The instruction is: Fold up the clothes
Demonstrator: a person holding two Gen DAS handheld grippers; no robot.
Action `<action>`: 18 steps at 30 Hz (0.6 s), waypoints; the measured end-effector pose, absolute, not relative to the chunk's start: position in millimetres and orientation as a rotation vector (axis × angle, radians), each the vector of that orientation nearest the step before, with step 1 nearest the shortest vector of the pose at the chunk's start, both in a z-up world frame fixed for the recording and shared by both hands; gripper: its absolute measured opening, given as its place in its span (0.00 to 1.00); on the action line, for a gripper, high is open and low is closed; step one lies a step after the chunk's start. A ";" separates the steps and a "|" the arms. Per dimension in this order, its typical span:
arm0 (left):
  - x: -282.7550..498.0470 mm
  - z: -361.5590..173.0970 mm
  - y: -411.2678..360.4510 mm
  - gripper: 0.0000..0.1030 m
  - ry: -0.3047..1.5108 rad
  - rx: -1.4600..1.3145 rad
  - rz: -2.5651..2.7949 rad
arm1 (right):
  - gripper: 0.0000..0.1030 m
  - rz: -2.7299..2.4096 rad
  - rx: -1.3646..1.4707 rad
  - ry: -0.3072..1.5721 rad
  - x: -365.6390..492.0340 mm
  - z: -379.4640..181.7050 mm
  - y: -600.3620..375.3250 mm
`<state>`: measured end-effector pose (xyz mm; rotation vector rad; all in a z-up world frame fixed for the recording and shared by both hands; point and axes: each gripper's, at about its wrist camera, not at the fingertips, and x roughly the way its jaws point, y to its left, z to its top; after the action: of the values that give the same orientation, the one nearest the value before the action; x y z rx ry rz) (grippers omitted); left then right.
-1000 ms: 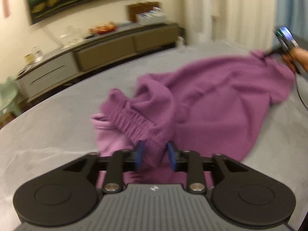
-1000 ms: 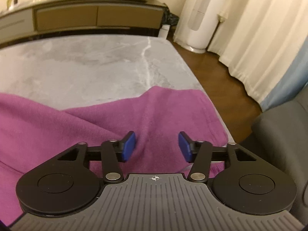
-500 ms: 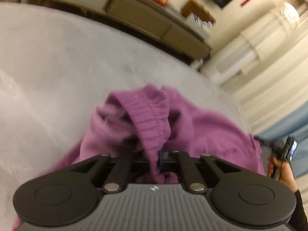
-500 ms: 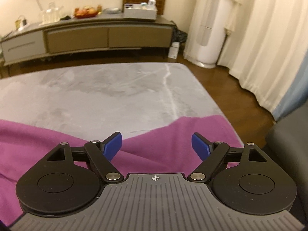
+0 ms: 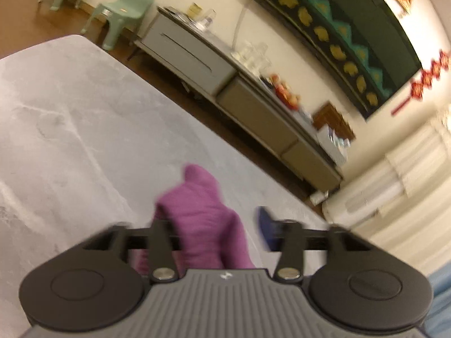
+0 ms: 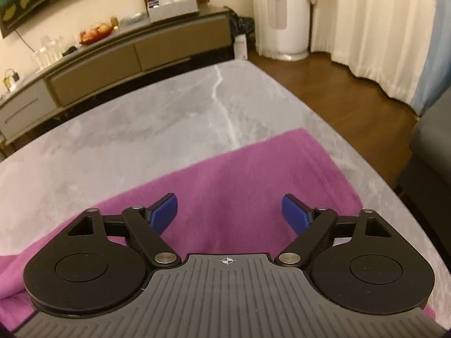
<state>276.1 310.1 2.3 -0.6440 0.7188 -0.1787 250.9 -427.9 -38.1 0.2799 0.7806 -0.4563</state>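
Observation:
A purple fleece garment [image 6: 253, 186] lies spread on the grey marble table [image 6: 169, 118], its edge running across the right wrist view. My right gripper [image 6: 229, 211] is open and hovers just above the cloth, holding nothing. In the blurred, tilted left wrist view a bunched fold of the same garment [image 5: 200, 211] stands up between the jaws of my left gripper [image 5: 214, 228]. The jaws stand apart. The cloth hides the left fingertip, and the right blue pad [image 5: 265, 228] is clear of the cloth.
A long low sideboard [image 6: 126, 53] with fruit, glasses and a box stands beyond the table's far edge. White curtains [image 6: 366, 14] and a white tower appliance [image 6: 284, 14] are at the right. Two green chairs [image 5: 124, 14] stand far left. A dark seat [image 6: 431, 152] is beside the table's right edge.
My left gripper was shut on the garment's waistband half a second ago; now its jaws are apart and the view has swung and tilted. My right gripper opened wider and lifted a little.

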 end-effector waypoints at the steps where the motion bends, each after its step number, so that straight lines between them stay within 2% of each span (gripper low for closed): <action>1: 277.9 0.3 307.2 0.66 0.742 -0.621 -0.190 | 0.86 -0.471 0.260 0.775 255.6 -37.6 -428.6; 3: 281.6 -3.9 301.3 0.66 0.790 -0.573 -0.211 | 0.91 -0.513 0.216 0.785 267.2 -38.2 -432.2; 5: 280.9 -2.3 298.9 0.64 0.782 -0.547 -0.221 | 0.90 -0.567 0.169 0.827 280.0 -43.2 -438.4; 7: 280.1 -0.7 296.5 0.44 0.773 -0.520 -0.231 | 0.86 -0.569 0.160 0.845 285.5 -48.2 -443.0; 8: 279.7 0.1 295.3 0.13 0.769 -0.507 -0.236 | 0.79 -0.552 0.163 0.842 285.7 -48.9 -443.9; 9: 279.3 0.9 294.1 0.06 0.765 -0.494 -0.241 | 0.66 -0.528 0.166 0.832 284.6 -47.8 -443.5; 10: 278.9 1.7 292.8 0.05 0.760 -0.481 -0.246 | 0.54 -0.497 0.169 0.824 283.8 -46.6 -443.0; 12: 278.2 3.4 290.4 0.04 0.752 -0.455 -0.255 | 0.00 -0.434 0.123 0.832 286.6 -42.8 -433.3; 13: 277.8 4.2 289.2 0.04 0.747 -0.442 -0.260 | 0.00 -0.413 0.085 0.836 288.8 -39.8 -427.2; 18: 272.3 38.8 343.2 0.04 0.457 -0.644 -0.158 | 0.00 -0.408 0.057 0.658 294.4 19.4 -422.5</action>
<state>272.3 343.2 38.8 -0.6440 0.4570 -0.1577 294.4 -422.5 19.4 0.0572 0.6584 -0.4083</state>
